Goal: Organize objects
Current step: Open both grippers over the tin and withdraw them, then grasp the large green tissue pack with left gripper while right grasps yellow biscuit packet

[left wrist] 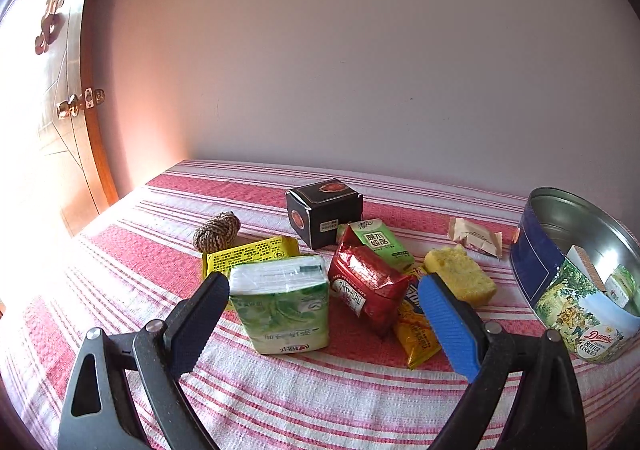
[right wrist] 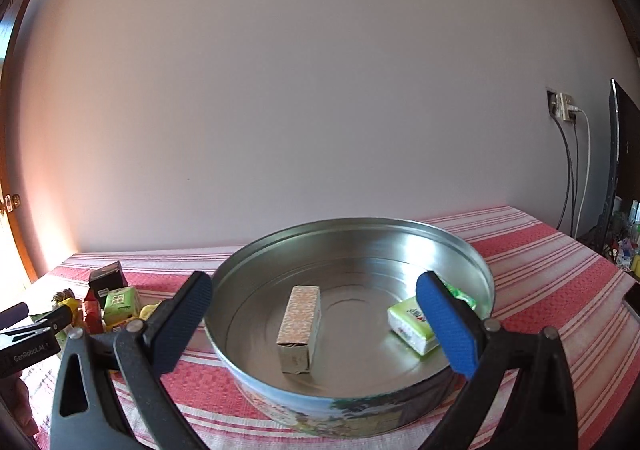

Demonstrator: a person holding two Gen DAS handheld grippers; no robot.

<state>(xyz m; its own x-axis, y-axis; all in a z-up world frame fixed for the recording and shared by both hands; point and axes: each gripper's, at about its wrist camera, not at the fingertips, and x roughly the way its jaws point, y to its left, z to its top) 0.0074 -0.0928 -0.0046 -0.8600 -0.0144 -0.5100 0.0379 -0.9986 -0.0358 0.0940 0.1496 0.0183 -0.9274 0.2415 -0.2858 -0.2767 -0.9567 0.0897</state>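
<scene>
Wooden door (left wrist: 60, 122), wall socket (right wrist: 562, 106), cables (right wrist: 576, 170).

The cookie tin (right wrist: 352, 250) is bare shiny metal inside (printed outside), on a coarse woven striped cloth (left wrist: 304, 390). The red packet (left wrist: 368, 286) is glossy crinkled foil; the black box (left wrist: 324, 210) matt card.

The left wrist camera looks low across the table (left wrist: 120, 250) toward the wall, snacks close. The right looks down into the tin (right wrist: 460, 246); both views share it.
</scene>
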